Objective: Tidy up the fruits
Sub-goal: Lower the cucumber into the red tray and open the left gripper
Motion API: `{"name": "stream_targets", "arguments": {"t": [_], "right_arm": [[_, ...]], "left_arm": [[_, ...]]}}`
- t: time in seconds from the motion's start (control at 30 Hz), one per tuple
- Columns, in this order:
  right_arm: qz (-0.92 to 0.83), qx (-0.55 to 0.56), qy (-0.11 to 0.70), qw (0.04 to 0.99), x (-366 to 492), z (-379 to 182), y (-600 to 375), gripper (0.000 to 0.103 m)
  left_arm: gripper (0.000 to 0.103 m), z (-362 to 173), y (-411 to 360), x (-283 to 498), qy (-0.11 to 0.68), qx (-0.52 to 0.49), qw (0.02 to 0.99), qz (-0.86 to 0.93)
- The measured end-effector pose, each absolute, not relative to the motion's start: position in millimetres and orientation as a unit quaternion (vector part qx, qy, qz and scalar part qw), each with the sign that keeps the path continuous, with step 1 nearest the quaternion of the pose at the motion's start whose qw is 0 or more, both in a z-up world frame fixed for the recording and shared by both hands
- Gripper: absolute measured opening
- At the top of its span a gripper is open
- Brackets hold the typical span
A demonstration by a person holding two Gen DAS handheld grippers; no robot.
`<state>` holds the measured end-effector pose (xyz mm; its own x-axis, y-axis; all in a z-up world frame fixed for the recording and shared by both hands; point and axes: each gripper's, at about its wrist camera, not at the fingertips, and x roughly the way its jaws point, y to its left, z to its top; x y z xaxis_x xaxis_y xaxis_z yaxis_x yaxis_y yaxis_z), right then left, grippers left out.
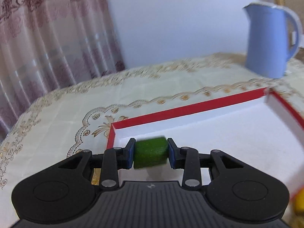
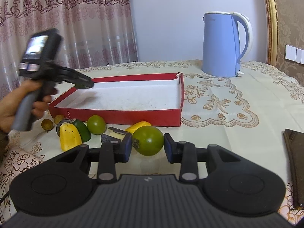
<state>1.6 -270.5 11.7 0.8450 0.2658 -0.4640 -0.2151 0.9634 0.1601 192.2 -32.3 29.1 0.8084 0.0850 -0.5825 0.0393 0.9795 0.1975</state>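
Over the near left corner of the red box (image 1: 190, 110), the left gripper (image 1: 151, 153) was clamped on a green fruit piece (image 1: 151, 154), held above the white floor, which looked bare. The step in hand looked like dropping this piece in; the next move would call for lowering and letting go inside the walls. The right gripper (image 2: 147, 146) sat round a green tomato (image 2: 148, 140) on the tablecloth (image 2: 237, 123), jaws close on both sides, though a firm grip could not be told. 1 smaller tomato (image 2: 96, 124), yellow pieces (image 2: 70, 136) and small brown fruits (image 2: 47, 125) waited near the box's front wall. The left view was blurred; a dark object (image 2: 295, 163) was cut off at right.
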Motion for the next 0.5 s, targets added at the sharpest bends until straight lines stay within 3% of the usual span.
{"name": "stream_targets", "arguments": {"t": [0.1,0.17,0.23,0.5], "right_arm": [[0.126,0.055,0.246,0.959,1,13,-272,0.033],[0.126,0.057,0.241,0.961,1,13,-273,0.033],[0.127,0.058,0.239,0.961,2,14,-272,0.033],[0.143,0.046,0.222,0.963,7,27,-258,0.033]], "left_arm": [[0.042,27,-30,197,0.314,0.11,0.942,0.039],[0.066,31,-28,187,0.307,0.104,0.945,0.034],[0.077,36,-29,174,0.293,0.105,0.949,0.046],[0.082,45,-30,117,0.283,0.082,0.954,0.047]]}}
